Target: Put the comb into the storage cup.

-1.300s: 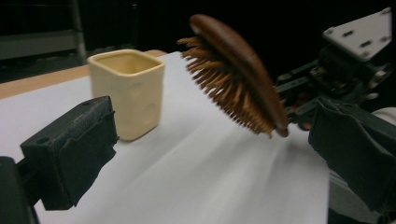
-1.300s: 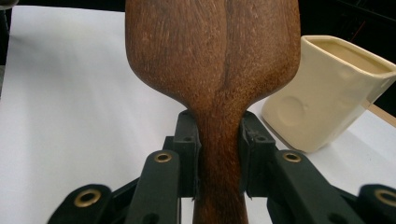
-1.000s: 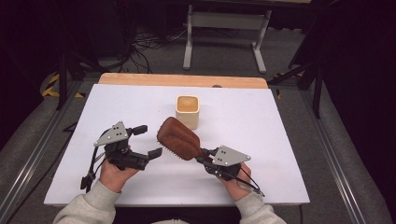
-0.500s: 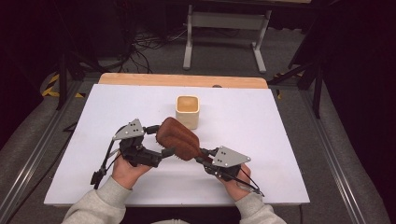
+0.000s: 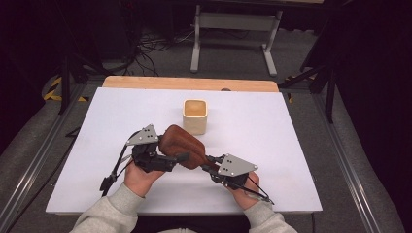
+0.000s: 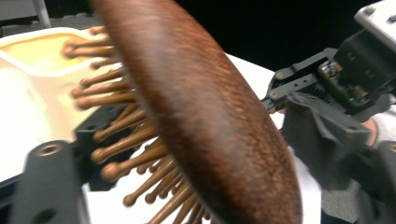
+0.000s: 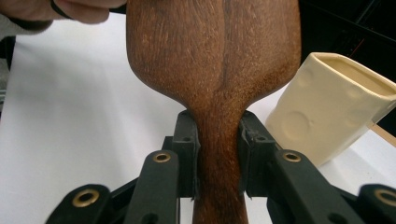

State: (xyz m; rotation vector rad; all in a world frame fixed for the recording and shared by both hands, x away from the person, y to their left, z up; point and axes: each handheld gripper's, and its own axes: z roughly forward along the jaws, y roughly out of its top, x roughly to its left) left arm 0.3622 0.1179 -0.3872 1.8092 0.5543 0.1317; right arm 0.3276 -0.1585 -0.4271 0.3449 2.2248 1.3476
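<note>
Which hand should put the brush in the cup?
Probably the right. The right gripper already clamps the wooden hairbrush by its handle, head aimed toward the cream cup. The left gripper has just been closing around the brush's head; its grip looks unsettled.

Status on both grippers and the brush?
Right gripper clamped on hairbrush handle. Left gripper jaws just closing around brush head. Cup behind, apart.

Hairbrush (image 6: 210, 121) blurred — its handle cut off at the right gripper view's bottom edge.
</note>
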